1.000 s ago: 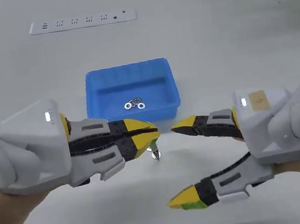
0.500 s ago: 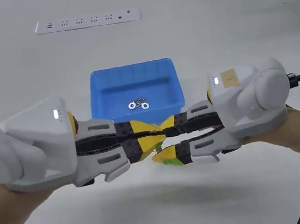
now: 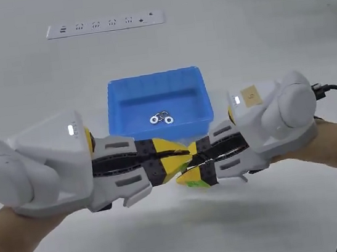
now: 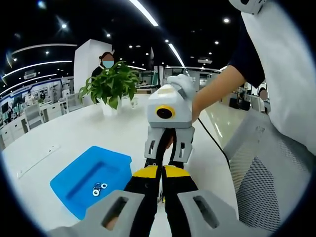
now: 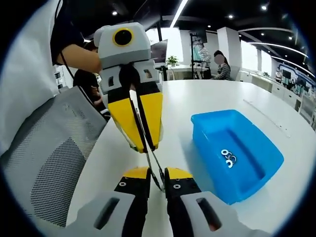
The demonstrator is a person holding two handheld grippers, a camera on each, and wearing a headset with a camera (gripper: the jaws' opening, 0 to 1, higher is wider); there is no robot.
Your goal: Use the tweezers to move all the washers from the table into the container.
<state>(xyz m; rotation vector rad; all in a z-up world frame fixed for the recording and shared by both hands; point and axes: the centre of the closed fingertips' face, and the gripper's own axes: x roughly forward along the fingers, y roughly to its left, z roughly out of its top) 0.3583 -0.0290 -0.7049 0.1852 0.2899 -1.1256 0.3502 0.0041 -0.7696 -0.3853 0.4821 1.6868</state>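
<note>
Blue plastic container (image 3: pixel 153 76) holds a cluster of silver washers (image 3: pixel 161 119) — just in front of it my left gripper (image 4: pixel 160 170) clamps the thin metal tweezers (image 5: pixel 152 160), and my right gripper (image 5: pixel 158 174) pinches their tips.

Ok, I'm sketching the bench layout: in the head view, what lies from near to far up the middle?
Left gripper and right gripper, tip to tip → blue container holding washers → white power strip.

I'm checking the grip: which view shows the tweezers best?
Right gripper view: the tweezers run clearly from left gripper to right gripper. Head view: fingers hide them. Left gripper view: a sliver at most.
</note>
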